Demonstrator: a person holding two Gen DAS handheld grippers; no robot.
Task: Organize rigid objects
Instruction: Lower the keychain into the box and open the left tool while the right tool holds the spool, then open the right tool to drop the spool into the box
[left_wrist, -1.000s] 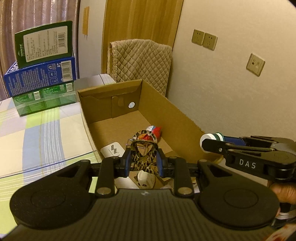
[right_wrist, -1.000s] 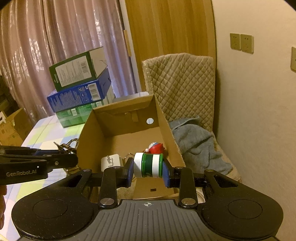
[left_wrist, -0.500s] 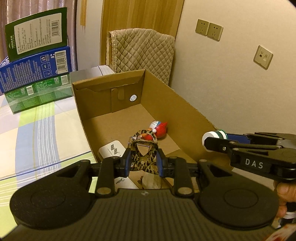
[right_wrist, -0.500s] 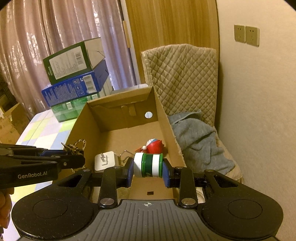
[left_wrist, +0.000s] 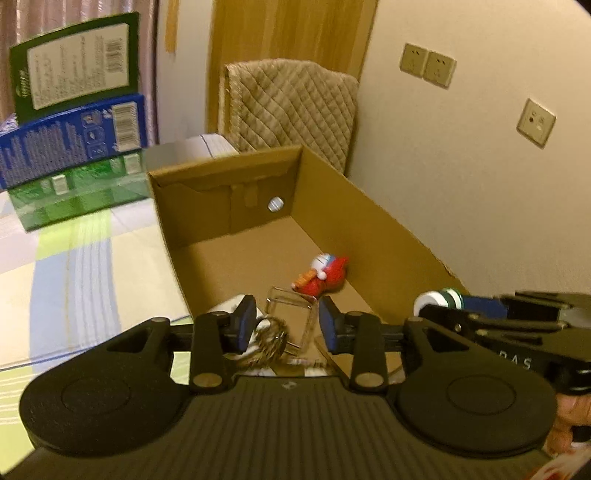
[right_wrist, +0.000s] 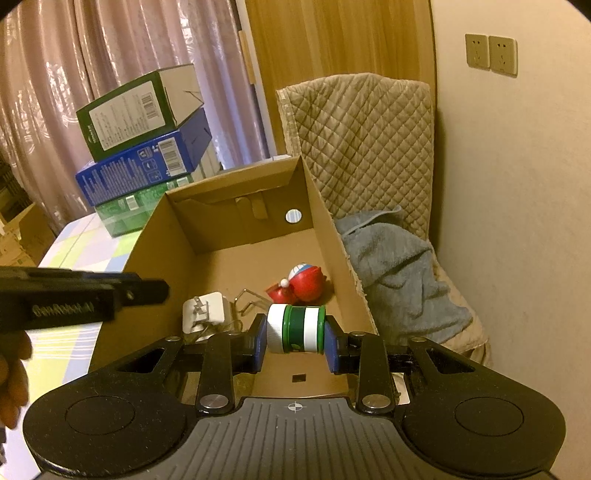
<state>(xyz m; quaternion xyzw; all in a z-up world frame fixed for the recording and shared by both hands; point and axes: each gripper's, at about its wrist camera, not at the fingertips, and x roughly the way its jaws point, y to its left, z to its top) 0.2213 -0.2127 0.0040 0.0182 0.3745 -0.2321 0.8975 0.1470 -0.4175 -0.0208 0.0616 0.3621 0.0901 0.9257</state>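
Cardboard box (left_wrist: 373, 225) fills the left wrist view's centre; the left gripper (left_wrist: 288, 325) hangs with jaws apart above a patterned hair clip (left_wrist: 271, 338) low in frame, apparently loose over the box's near end.

Right wrist view: the right gripper (right_wrist: 295, 341) clamps a green-and-white jar (right_wrist: 296, 328) at lower centre. Best lowered past the red toy (right_wrist: 301, 282) before letting go.

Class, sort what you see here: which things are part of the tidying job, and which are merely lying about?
Part of the job:
cardboard box
green and white jar in the right gripper
patterned chain
red toy figure
white charger

Lying about:
stacked cartons
quilted chair cover
grey towel
wall sockets
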